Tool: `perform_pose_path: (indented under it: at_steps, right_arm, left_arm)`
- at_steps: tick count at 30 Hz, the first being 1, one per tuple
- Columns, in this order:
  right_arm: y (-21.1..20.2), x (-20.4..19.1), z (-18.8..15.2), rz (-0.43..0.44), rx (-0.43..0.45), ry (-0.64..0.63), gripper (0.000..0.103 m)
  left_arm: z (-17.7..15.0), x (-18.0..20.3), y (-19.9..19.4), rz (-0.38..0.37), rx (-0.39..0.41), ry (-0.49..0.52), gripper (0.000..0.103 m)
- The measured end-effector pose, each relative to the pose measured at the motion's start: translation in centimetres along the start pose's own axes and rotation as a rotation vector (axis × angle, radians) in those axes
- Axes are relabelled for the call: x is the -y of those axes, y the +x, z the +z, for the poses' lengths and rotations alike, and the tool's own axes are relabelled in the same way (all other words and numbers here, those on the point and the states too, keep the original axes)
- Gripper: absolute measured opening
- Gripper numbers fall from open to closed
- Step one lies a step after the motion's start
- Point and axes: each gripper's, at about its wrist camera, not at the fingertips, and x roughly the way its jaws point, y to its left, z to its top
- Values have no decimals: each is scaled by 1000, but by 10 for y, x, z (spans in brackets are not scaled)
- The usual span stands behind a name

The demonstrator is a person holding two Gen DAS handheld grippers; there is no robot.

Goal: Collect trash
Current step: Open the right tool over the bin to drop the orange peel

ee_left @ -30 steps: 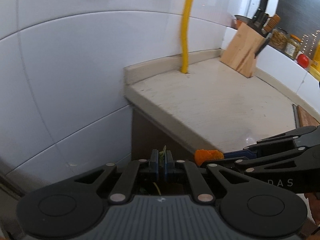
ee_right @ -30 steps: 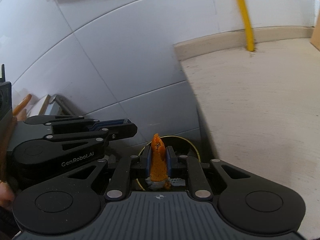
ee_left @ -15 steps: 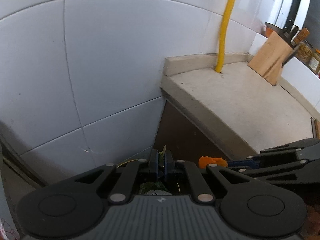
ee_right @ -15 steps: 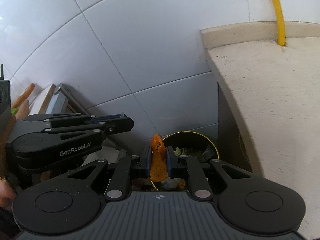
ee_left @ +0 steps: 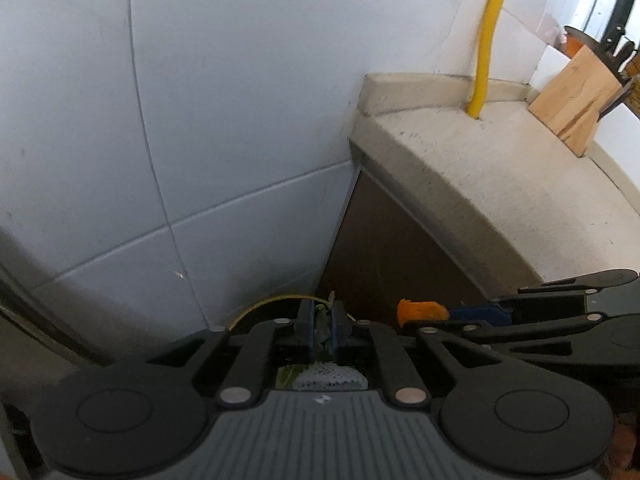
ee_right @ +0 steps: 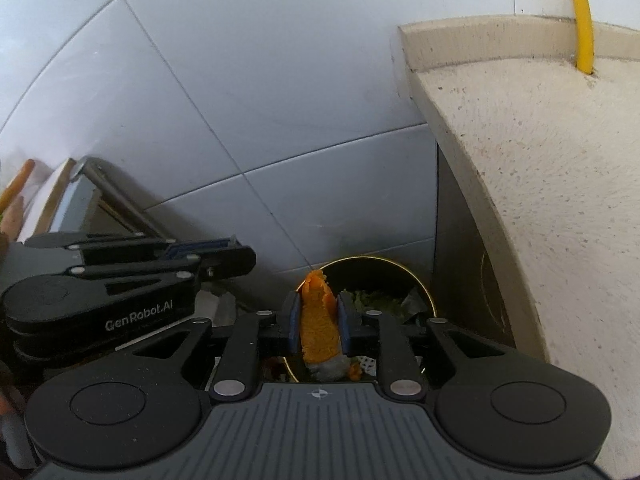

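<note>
left gripper (ee_left: 321,330): jaws just easing apart, green scrap (ee_left: 320,322) between | right gripper (ee_right: 319,328): loosening on orange peel (ee_right: 318,330) | bin (ee_right: 416,280) at 12 o'clock below, nearer than before | drop imminent

Bright, soft daylight falls from the upper right, where the window area beyond the knife block (ee_left: 572,96) blows out to white, while the white wall tiles (ee_left: 240,100) take an even, bluish cast without hard glare. Deep shadow fills the gap under the desk (ee_right: 560,160), so the bin (ee_right: 376,280) and the cabinet side sit dim and grainy. Fisheye distortion bows the tile joints and the desk edge into curves, dark vignetting clips the corners, and the far left of the right wrist view is smeared and unfocused.
</note>
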Motion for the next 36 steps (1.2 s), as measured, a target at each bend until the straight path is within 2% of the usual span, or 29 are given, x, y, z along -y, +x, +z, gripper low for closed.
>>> perform_pose_path:
  at_steps: [2, 5, 14, 20, 28, 36]
  right_arm:
    - [6, 2, 2, 3, -6, 7, 32]
    - [13, 5, 4, -2, -11, 23, 37]
    - [14, 18, 3, -18, -6, 76, 44]
    - [4, 20, -1, -28, 13, 95, 51]
    - [-7, 21, -9, -55, 25, 102, 51]
    - [-25, 16, -14, -81, 67, 103, 58]
  left_arm:
    - [1, -2, 4, -3, -12, -6, 11]
    - [2, -3, 8, 4, -28, -12, 22]
    - [5, -12, 17, -25, -58, -51, 38]
    - [7, -9, 14, 22, -24, -9, 42]
    - [9, -3, 11, 59, 20, 38, 46]
    - [9, 7, 6, 84, 53, 88, 48]
